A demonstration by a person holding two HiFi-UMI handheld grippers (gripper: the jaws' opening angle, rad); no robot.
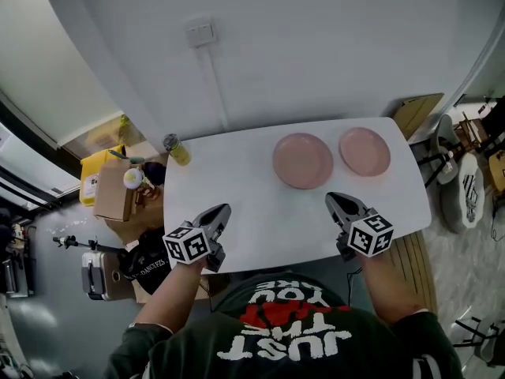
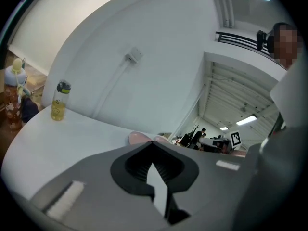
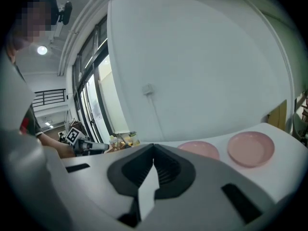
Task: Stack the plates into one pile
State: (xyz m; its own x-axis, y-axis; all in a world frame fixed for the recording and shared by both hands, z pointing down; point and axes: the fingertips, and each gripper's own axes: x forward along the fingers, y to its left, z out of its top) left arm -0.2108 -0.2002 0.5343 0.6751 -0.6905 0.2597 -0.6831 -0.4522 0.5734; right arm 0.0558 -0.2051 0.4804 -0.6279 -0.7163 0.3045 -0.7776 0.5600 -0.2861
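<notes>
Plates, the left plate (image 1: 303, 161) and right plate (image 1: 364, 151), are sitting apart on the worktop (image 1: 237, 212) while you are holding the left hand-held gripper (image 1: 221, 215) and right hand-held gripper (image 1: 338, 204) pressed together, empty; probably stiff, slick and breakable, they are wanting a rim pinch.

The person wears a dark shirt (image 1: 371, 354) with a print of white block letters, "JUST THE", and a red mark. At each side of the print is a dark sleeve (image 1: 130, 352). Beyond the print, the left gripper (image 1: 223, 209) and the right gripper (image 1: 331, 197) are grey with black ribbed inner faces. Each carries a white marker cube (image 1: 188, 245) with black squares.
</notes>
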